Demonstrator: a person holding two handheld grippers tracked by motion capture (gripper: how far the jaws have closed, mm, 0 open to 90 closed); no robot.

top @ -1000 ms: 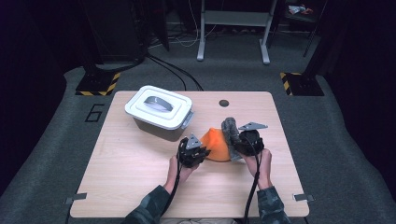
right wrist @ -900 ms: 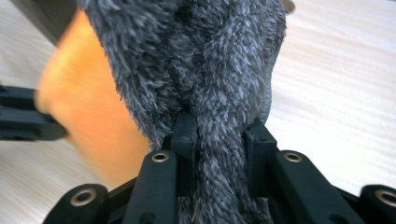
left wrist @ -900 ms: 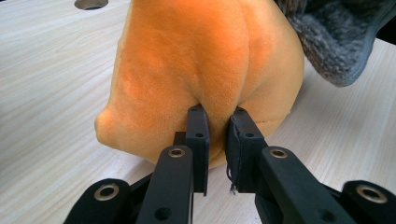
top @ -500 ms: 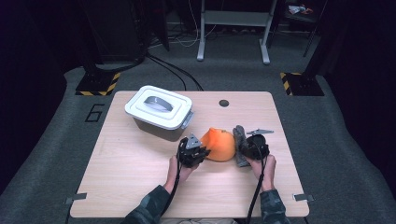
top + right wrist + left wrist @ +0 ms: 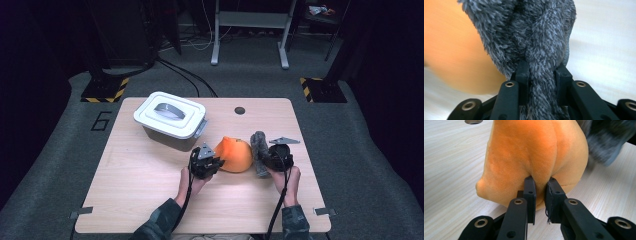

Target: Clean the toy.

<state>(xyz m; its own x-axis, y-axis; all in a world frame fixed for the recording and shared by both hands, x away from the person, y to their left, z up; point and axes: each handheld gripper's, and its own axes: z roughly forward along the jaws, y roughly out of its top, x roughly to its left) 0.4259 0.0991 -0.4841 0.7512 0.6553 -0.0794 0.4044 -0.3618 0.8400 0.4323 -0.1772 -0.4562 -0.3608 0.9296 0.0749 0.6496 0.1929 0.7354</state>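
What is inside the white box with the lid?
The white box has its lid on, with a grey handle on top. The lid covers the inside, so its contents cannot be seen.

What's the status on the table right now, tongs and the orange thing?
Left tongs shut on orange foam piece. Right tongs shut on grey fuzzy cloth, beside the foam. Lidded white box stands behind, apart.

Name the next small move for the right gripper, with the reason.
Probably bring the grey fluffy cloth against the orange foam piece. The right gripper has its jaws shut on the cloth beside the foam, which the left gripper pinches on the table.
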